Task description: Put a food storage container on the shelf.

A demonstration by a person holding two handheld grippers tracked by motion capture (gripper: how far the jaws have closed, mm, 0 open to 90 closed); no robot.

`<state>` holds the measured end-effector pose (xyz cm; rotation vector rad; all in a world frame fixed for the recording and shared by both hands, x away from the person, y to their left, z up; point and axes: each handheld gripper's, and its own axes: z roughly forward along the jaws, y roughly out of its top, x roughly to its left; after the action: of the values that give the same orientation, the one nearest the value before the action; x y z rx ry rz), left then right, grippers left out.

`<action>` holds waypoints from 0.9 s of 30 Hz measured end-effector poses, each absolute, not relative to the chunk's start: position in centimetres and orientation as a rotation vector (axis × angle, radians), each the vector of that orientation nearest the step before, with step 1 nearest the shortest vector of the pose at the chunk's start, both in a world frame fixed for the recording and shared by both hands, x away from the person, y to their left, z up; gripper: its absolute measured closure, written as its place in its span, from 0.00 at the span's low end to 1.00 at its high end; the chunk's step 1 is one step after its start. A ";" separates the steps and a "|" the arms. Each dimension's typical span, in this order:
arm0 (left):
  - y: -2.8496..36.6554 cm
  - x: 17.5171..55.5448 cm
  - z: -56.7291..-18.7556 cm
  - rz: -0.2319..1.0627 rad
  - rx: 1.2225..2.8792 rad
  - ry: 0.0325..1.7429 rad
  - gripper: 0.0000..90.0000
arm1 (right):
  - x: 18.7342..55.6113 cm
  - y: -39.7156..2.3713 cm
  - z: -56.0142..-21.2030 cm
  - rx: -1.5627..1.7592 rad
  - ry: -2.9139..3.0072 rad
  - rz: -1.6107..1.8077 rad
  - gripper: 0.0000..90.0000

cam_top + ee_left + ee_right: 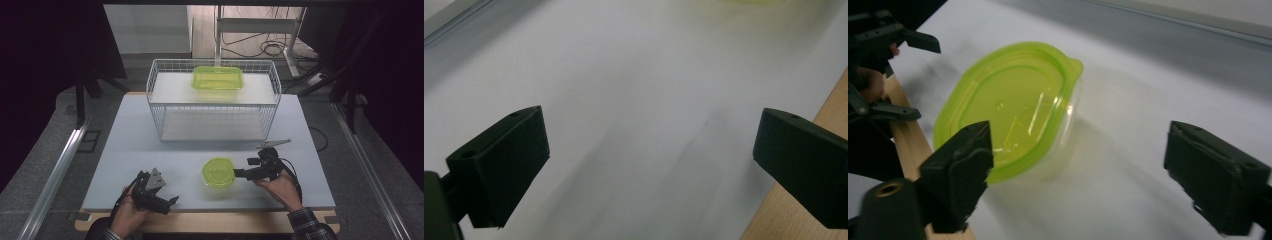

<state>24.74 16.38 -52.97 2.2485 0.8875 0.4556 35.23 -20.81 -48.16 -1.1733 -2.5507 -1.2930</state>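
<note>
A round clear tub with a lime-green lid (218, 171) sits on the white table near its front edge. My right gripper (244, 167) is level with the tub's right side and points left at it, jaws open. In the right gripper view the tub (1008, 120) lies ahead, in front of the left jaw, and the right gripper (1083, 150) has nothing pressed between its pads. My left gripper (171, 205) rests at the front left, open, and is also in the right gripper view (928, 80). The left gripper (649, 145) has bare table between its jaws.
A white wire rack (212, 100) stands at the back of the table, with a rectangular lime-green container (218, 78) on its top shelf. A wooden strip (210, 222) runs along the table's front edge. Desk legs and cables lie beyond the rack.
</note>
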 end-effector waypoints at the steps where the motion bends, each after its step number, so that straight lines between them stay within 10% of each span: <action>1: 16.4 24.7 -53.0 0.456 2.248 0.888 0.01 | 35.4 -20.7 -48.1 -1.167 -2.548 -1.296 0.22; 27: 16.3 24.7 -53.0 0.462 2.257 0.880 0.02 | 38.6 -19.8 -49.8 -1.162 -2.195 -1.169 0.88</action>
<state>24.66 16.29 -53.01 2.2571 0.8805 0.4620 38.59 -19.84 -49.82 -1.1615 -2.1946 -1.1689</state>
